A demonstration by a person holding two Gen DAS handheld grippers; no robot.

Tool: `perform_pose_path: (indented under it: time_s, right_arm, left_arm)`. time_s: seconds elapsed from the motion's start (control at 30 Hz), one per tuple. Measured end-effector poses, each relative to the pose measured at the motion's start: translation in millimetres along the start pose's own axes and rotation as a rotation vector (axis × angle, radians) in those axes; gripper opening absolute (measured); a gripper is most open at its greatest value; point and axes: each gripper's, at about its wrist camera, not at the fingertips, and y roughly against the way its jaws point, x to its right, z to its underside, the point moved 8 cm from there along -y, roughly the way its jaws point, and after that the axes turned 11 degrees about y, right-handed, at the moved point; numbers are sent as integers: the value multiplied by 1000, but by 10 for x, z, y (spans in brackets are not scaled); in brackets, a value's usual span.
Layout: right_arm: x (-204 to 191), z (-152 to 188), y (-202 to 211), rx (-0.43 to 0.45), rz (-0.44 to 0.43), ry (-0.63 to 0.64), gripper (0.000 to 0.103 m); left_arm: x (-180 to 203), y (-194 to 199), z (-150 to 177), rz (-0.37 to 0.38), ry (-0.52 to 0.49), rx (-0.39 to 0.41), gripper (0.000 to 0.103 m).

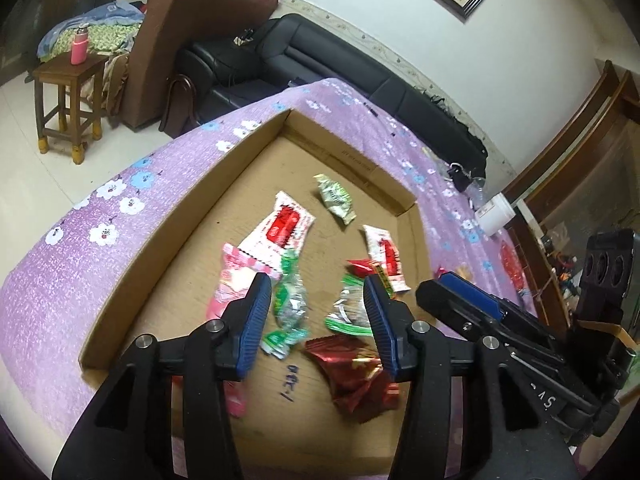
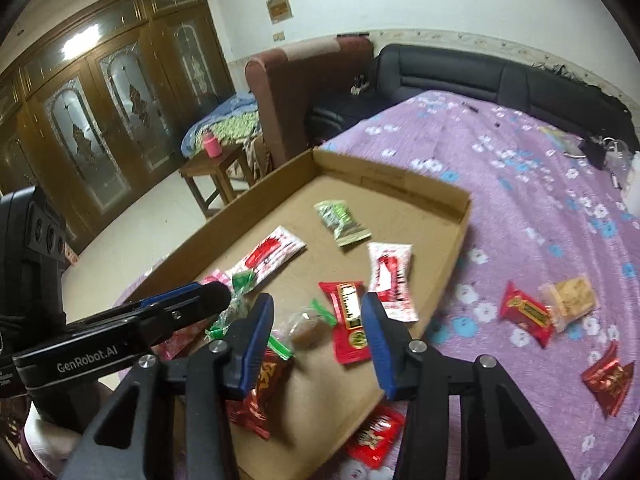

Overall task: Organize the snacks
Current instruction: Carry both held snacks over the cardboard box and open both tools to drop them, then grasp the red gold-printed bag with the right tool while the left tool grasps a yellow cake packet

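The right tool hangs with its jaws apart over a shallow cardboard box on the purple flowered table, nothing gripped. Wrapped snacks lie inside. At three o'clock, a red packet touches a tan cracker pack.

One cardboard tray was seen; two white-and-red packets, one green packet and four wrapped snacks outside it were counted.

I see even, dim indoor light; glare on the cabinet doors at ten o'clock; wrappers perhaps motion-blurred; edges bowed.
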Motion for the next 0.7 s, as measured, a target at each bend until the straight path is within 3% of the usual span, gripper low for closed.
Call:
perform_pose_path:
  time_s: [0.33, 0.7]
  right_arm:
    - [555, 315, 502, 54, 64, -109, 52]
    - [2011, 1175, 1306, 68, 293, -395, 52]
  left_arm:
    - [413, 250, 158, 29, -83, 19, 48]
    - [1050, 6, 684, 72, -221, -99, 48]
